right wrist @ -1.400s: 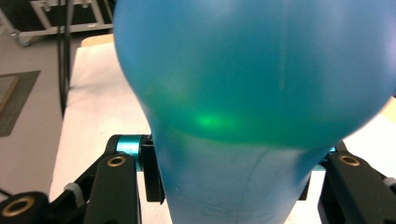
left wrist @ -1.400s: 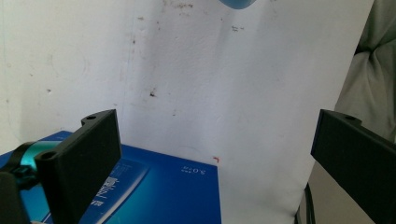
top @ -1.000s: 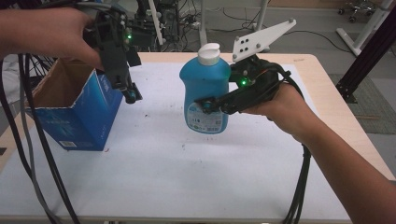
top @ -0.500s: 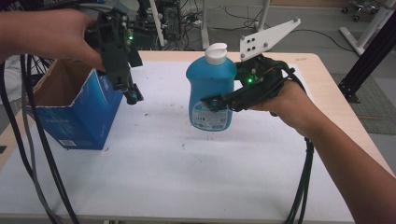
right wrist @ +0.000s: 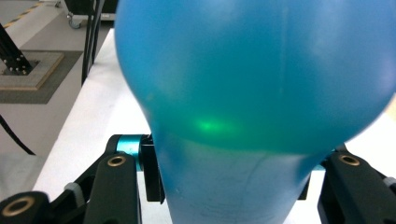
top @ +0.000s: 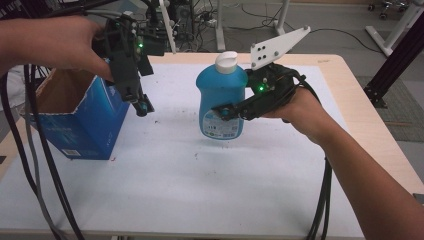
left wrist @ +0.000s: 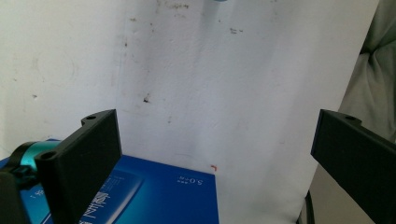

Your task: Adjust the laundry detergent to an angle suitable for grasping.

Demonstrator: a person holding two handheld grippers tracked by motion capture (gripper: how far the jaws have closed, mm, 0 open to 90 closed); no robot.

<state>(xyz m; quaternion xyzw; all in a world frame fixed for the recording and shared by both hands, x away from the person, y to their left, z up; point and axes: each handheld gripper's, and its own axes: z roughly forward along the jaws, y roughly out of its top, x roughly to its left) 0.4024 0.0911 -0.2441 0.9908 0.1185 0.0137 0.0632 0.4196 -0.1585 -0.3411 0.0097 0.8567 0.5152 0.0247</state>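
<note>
Right tool (top: 226, 112) clamped on upright blue bottle (top: 221, 100), at centre of the white counter (top: 200, 190); left tool (top: 141, 106) released, jaws apart, beside blue carton (top: 80, 125)

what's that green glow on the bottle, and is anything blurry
Right gripper view: the blue bottle sits so close it's soft, with a green glint of reflected light. High view: sharp, green lights on both grippers. Left gripper view: table evenly lit, slightly soft.
</note>
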